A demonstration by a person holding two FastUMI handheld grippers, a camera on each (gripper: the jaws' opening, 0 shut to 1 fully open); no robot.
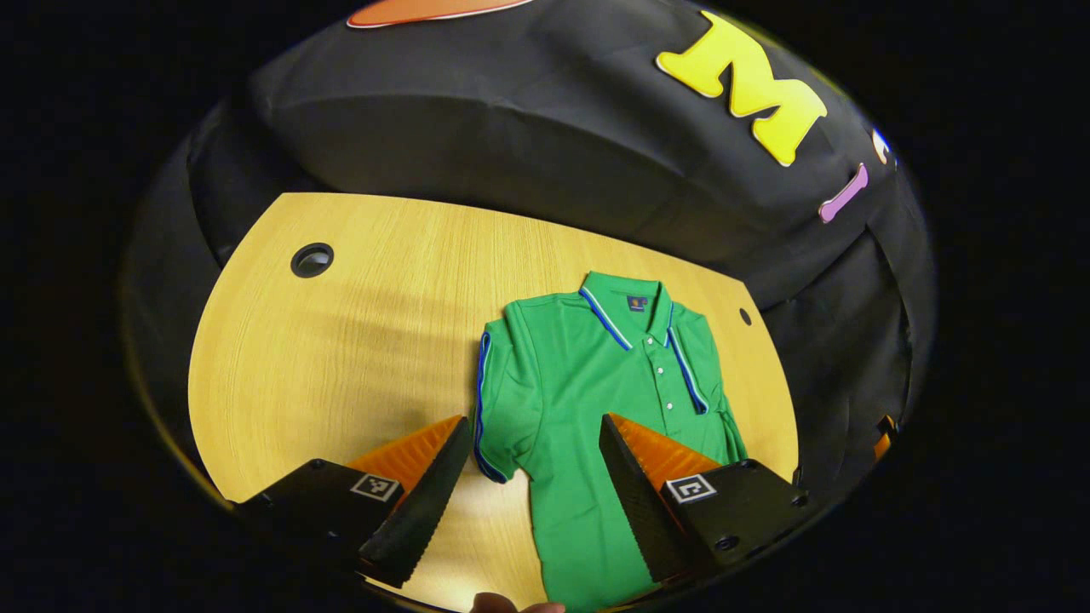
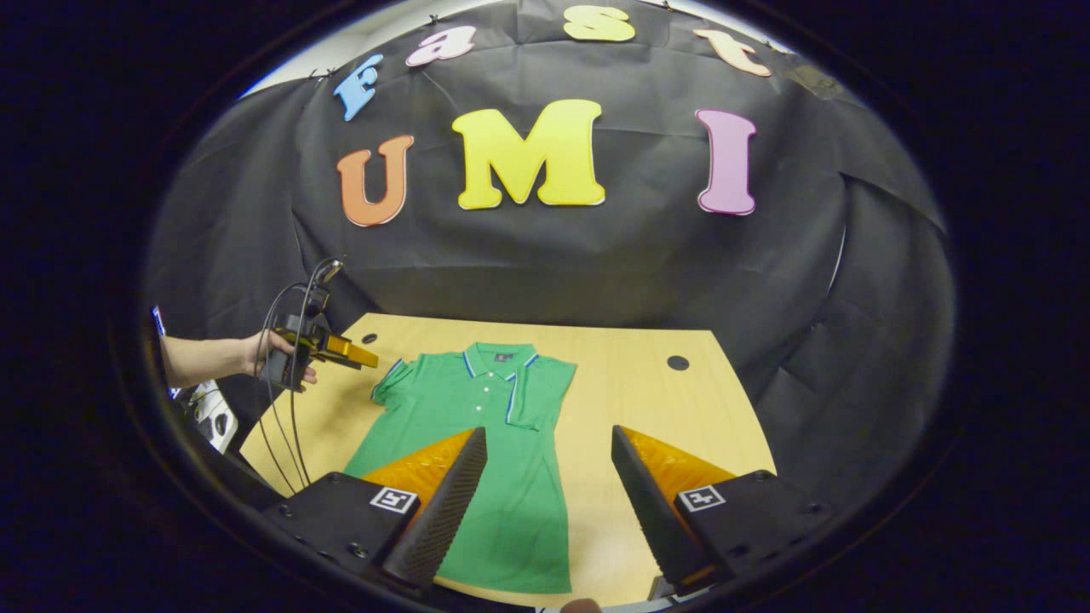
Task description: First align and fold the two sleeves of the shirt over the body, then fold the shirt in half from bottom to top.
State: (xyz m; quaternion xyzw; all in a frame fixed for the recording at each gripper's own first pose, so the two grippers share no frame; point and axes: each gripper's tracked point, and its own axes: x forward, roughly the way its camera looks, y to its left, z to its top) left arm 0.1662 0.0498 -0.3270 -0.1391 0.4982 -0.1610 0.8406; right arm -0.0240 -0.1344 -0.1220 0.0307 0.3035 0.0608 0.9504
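Green shirt (image 1: 588, 400) flat on table (image 1: 341, 340), left gripper (image 1: 535, 430) spread wide, empty

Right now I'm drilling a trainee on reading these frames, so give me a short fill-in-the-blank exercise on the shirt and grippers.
1. The shirt lying on the table is ___ in colour.
2. In the right gripper view, one sleeve is already ___ over the body.
3. The other sleeve still lies ___.
4. The right gripper has its fingers ___, holding nothing.

Missing words: green; folded; unfolded; open
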